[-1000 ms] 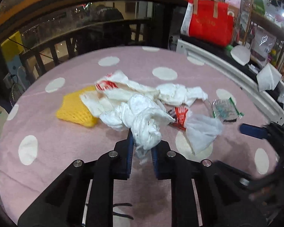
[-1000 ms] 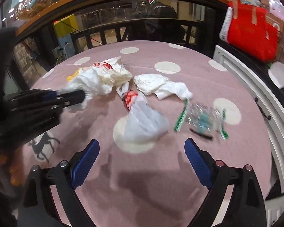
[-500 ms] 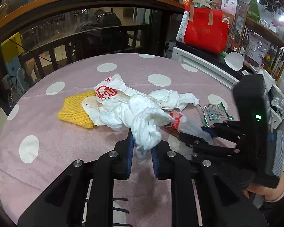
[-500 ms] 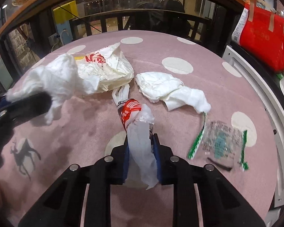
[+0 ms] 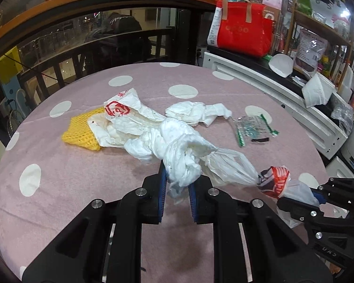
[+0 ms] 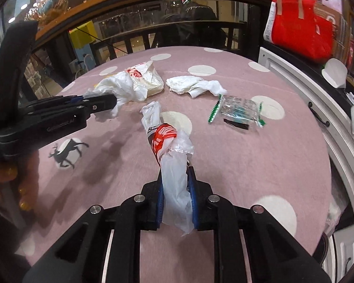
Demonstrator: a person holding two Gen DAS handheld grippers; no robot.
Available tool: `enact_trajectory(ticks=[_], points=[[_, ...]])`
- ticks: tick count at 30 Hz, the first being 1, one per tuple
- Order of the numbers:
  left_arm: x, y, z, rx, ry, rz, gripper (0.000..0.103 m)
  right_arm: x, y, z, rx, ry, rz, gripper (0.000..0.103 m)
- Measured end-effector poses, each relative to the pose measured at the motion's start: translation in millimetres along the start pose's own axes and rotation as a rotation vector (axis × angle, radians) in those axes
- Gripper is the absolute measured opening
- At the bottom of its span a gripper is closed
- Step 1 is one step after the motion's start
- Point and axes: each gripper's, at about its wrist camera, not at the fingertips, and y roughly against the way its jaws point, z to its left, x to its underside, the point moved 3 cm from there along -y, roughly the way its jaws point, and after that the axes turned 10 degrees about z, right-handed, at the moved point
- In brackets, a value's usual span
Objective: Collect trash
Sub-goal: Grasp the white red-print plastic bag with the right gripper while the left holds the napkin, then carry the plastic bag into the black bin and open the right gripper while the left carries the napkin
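My left gripper [image 5: 177,188] is shut on a crumpled white tissue wad [image 5: 179,155], also seen in the right wrist view [image 6: 120,92]. My right gripper [image 6: 177,202] is shut on a twisted white plastic bag with a red print [image 6: 170,151], lifted off the table; it shows in the left wrist view [image 5: 273,181] too. On the pink dotted tablecloth [image 5: 82,181] lie a white bag with a red logo [image 5: 127,115], a yellow foam net [image 5: 82,132], a crumpled white tissue [image 5: 198,113] and a clear wrapper with green edges [image 5: 252,129].
A white cabinet rail [image 5: 283,94] runs along the table's right side. A red bag [image 5: 243,33] stands behind it. A dark railing [image 5: 94,54] lies beyond the table's far edge. The left gripper's body [image 6: 35,122] fills the left of the right wrist view.
My right gripper closed on the red-print plastic bag and has pulled it up and back toward me. My left gripper stays shut on the tissue wad.
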Motion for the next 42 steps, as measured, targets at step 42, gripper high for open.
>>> enact_trajectory(ticks=[42], points=[[94.6, 79.4, -207.1, 0.189, -0.262, -0.045, 0.018, 183.1, 115.6, -123.2, 0.156, -0.376, -0.157, 0.018]])
